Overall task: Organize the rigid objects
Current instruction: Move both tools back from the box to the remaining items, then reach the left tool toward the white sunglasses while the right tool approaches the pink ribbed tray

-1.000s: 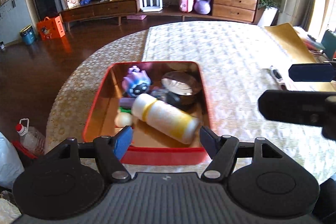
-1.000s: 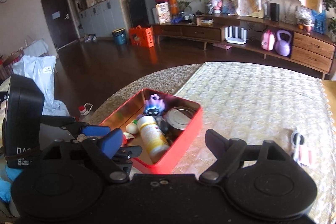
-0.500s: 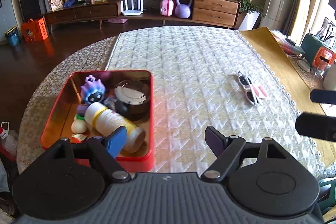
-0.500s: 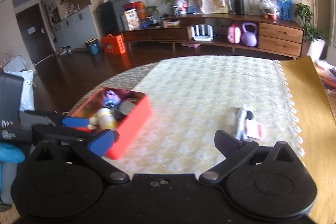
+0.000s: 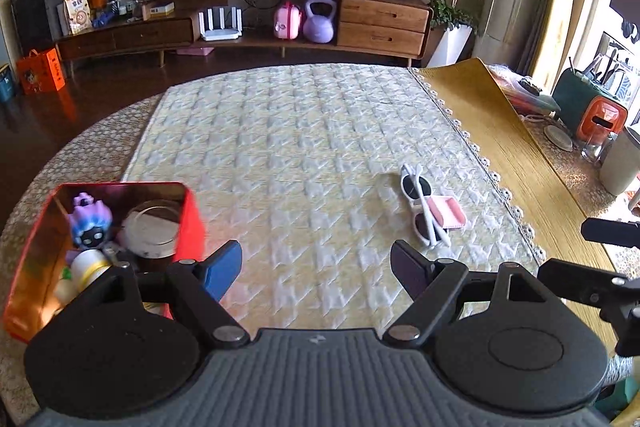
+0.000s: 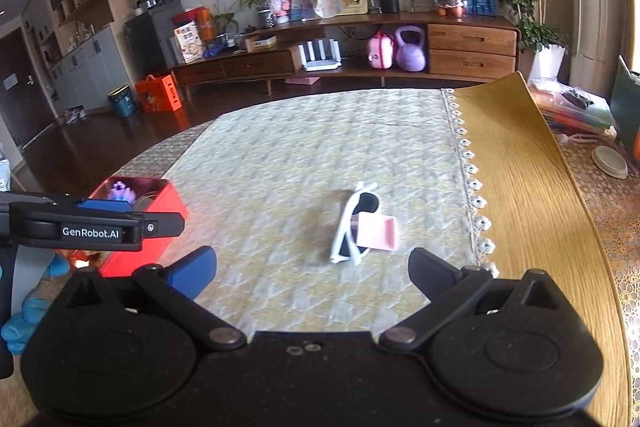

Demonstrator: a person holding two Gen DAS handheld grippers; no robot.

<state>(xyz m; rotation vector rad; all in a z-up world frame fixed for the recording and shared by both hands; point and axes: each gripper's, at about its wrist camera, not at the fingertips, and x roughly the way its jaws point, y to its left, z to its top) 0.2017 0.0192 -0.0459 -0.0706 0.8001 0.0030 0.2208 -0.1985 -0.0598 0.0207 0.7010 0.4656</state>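
Observation:
A red tin box (image 5: 191,215) sits at the table's left and holds a purple toy figure (image 5: 90,221), a round metal tin (image 5: 150,231) and a white and yellow bottle (image 5: 90,267). It also shows in the right wrist view (image 6: 166,199). White sunglasses (image 6: 352,223) lie folded on the cloth with a pink card (image 6: 377,231) on them; both show in the left wrist view, the sunglasses (image 5: 416,189) and the card (image 5: 446,213). My left gripper (image 5: 316,269) is open and empty, right of the box. My right gripper (image 6: 312,267) is open and empty, just short of the sunglasses.
A quilted pale cloth (image 5: 300,147) covers the round table; a wood-grain mat (image 6: 520,167) lies to its right. Cups and a green and orange container (image 5: 592,111) stand at the far right. A low cabinet (image 5: 260,27) is across the room.
Both grippers have swung right, away from the red box. The sunglasses and pink card now lie in front of the right gripper. Both stay open.

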